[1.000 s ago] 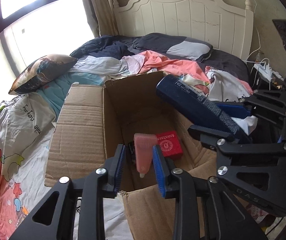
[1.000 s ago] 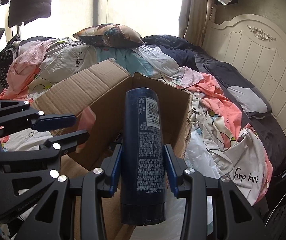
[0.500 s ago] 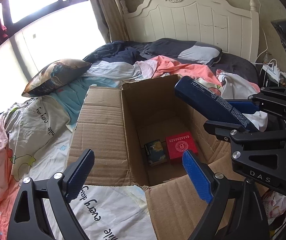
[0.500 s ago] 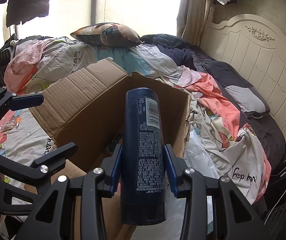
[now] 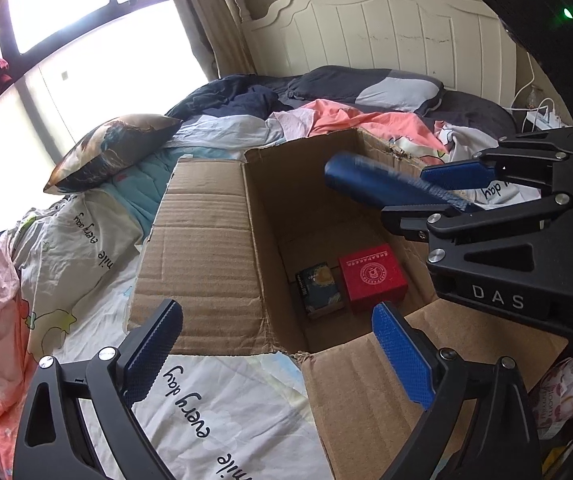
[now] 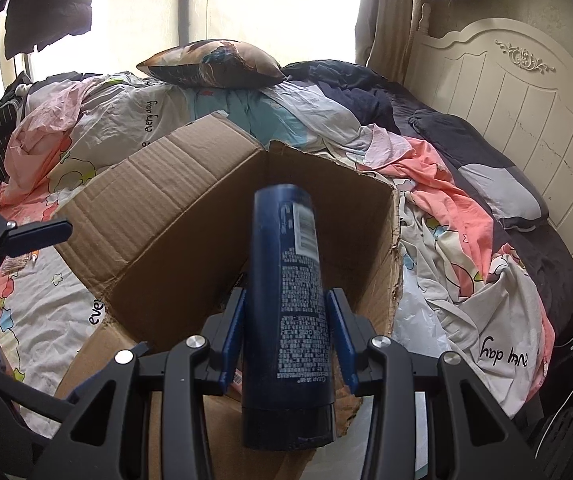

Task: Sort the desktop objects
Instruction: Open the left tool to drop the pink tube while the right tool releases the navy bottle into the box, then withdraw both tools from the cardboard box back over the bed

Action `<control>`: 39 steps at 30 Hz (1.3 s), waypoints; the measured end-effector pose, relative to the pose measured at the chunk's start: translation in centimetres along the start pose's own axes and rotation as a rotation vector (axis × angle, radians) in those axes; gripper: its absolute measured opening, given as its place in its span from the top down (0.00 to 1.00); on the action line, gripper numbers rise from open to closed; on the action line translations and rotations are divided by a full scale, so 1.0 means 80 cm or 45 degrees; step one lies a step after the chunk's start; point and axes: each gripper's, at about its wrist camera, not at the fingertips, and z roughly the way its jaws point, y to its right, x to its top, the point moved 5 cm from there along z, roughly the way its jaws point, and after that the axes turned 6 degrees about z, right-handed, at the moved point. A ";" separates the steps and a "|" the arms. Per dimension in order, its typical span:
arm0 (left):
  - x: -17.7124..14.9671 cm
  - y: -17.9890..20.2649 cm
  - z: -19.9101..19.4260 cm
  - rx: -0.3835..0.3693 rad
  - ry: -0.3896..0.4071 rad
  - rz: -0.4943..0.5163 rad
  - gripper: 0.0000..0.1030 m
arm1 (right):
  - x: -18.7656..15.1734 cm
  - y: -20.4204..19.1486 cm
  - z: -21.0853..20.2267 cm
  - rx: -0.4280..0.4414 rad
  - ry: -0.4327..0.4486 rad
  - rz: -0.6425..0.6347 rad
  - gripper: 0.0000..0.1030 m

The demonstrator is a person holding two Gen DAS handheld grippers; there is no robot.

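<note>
Bedroom scene, messy bed (image 5: 98, 248) covered in crumpled sheets and clothes, white headboard (image 5: 386, 36) at the far end and a bright window beside it. Sitting on the bed is an open cardboard box (image 5: 206, 248), so I'll place everything off that.

Down inside the box, on its floor, there's a red box (image 5: 372, 276) with a small dark box with a yellow print (image 5: 320, 289) just beside it, on the side nearer the folded-out flap. Both lie flat.

Left tool (image 5: 278, 344) hangs over the near edge of the box with its jaws spread wide and still opening a bit, nothing between them. The blue ribbed pads (image 5: 402, 360) are well apart.

Right tool (image 6: 288, 336) is above the box's opening, coming in from the headboard side. Its jaws are opening, and the dark blue bottle (image 6: 286, 304) sits between them, tilted nose-down toward the inside of the box. In the right wrist view there's a thin gap showing on each side between the pads and the bottle, so it looks let go rather than squeezed. The bottle is a bit blurred in the left wrist view (image 5: 382, 188).

Off past the far corner of the box, a printed pillow (image 5: 110, 152) lies on the bed near the window
</note>
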 end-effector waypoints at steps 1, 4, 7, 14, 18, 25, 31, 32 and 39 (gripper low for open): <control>-0.001 -0.001 0.001 -0.004 0.000 -0.003 0.05 | 0.001 0.001 0.000 -0.006 0.005 0.014 0.48; -0.003 -0.003 0.001 0.004 0.000 0.003 0.05 | 0.002 0.004 -0.002 -0.013 0.019 0.037 0.37; -0.007 -0.006 0.001 0.007 0.001 -0.002 0.04 | 0.001 0.000 -0.003 -0.025 0.017 0.025 0.36; -0.016 -0.016 -0.008 -0.003 0.009 -0.028 0.04 | -0.006 -0.024 -0.007 -0.044 0.019 -0.038 0.35; -0.025 -0.021 -0.014 0.009 0.011 -0.031 0.04 | -0.008 -0.040 -0.012 -0.026 0.027 -0.058 0.34; -0.049 -0.043 -0.032 0.070 0.025 -0.067 0.00 | -0.014 -0.065 -0.016 -0.006 0.025 -0.085 0.32; -0.079 -0.073 -0.044 0.118 -0.005 -0.126 0.00 | -0.023 -0.102 -0.018 0.015 0.030 -0.147 0.32; -0.084 -0.078 -0.047 0.126 -0.008 -0.134 0.00 | -0.024 -0.109 -0.020 0.023 0.035 -0.154 0.32; -0.119 -0.115 -0.066 0.170 -0.022 -0.196 0.00 | -0.024 -0.159 -0.032 0.073 0.068 -0.215 0.32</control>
